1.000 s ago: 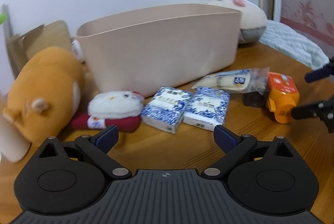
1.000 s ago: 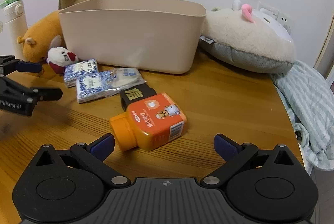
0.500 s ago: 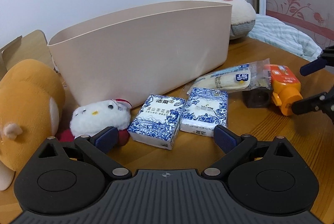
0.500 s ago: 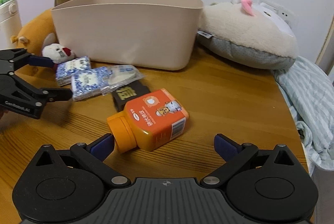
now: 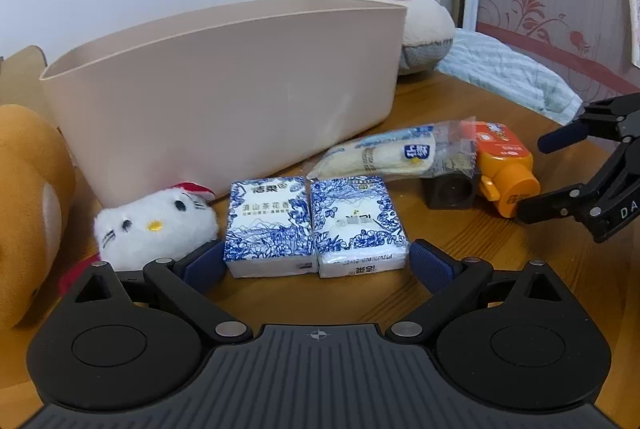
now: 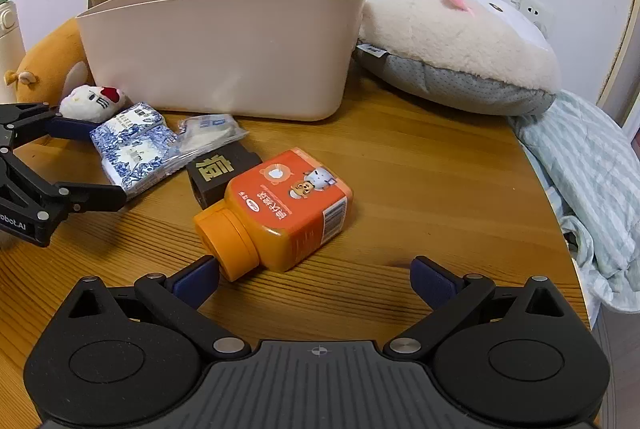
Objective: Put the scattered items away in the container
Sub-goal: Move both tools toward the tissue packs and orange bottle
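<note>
The two blue-and-white patterned tissue packs (image 5: 316,225) lie side by side, touching, on the wooden worktop (image 6: 400,169), just in front of the tall beige plastic container (image 5: 224,89), which stands at 12 o'clock from them. The left gripper (image 5: 316,263) brackets both packs, jaws released and wide, one pad at each outer edge. Judgement: closing now would take both packs together; squeeze evenly and keep level so neither slips, then lift clear of the rim. The small white plush cat (image 5: 156,229) sits at 9 o'clock and risks snagging. The right gripper (image 6: 314,275), jaws released, flanks the cap of the orange plastic bottle (image 6: 280,209) lying on its side.
</note>
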Demonstrator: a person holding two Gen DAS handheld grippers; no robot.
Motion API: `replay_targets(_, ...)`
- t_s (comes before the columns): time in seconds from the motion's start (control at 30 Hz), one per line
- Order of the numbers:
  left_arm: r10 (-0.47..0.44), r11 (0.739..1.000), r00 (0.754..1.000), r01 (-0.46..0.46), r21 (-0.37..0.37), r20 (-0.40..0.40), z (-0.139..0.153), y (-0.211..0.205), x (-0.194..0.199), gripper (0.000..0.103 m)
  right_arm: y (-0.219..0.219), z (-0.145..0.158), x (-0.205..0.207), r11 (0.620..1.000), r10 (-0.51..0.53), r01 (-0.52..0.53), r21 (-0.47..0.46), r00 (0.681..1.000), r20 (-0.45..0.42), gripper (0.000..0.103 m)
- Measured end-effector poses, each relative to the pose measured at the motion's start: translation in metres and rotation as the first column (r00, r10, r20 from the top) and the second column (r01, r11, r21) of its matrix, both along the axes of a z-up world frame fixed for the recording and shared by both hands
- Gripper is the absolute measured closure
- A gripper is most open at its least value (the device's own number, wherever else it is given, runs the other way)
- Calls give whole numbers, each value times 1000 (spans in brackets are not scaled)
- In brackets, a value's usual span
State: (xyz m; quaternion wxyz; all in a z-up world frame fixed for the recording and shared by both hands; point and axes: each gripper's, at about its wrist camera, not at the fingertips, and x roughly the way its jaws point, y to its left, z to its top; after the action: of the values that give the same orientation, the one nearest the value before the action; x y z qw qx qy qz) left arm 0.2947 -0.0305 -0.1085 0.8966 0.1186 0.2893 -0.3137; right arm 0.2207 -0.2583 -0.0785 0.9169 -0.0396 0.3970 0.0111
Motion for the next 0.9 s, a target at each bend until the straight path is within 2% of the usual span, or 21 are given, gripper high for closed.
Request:
replay_targets(0.3, 40, 999, 999, -41, -31, -22, 4, 5, 0, 4, -4, -2, 1, 1000, -5, 5, 7, 1000, 4, 0)
replay_targets(0.57, 52, 997, 999, -51, -59, 12, 16, 9, -11, 4, -4, -2, -1, 1000, -8, 8, 2, 1000, 2, 0)
replay_targets(0.73, 143, 990, 987, -144, 7, 69, 22, 13, -17, 4, -5, -2, -1, 1000, -11, 11, 9, 1000, 2, 0)
replay_targets(0.9, 212, 975, 975, -215, 47, 74, 17, 17, -11, 4, -3, -3, -2, 1000, -12, 12, 9, 1000, 3, 0)
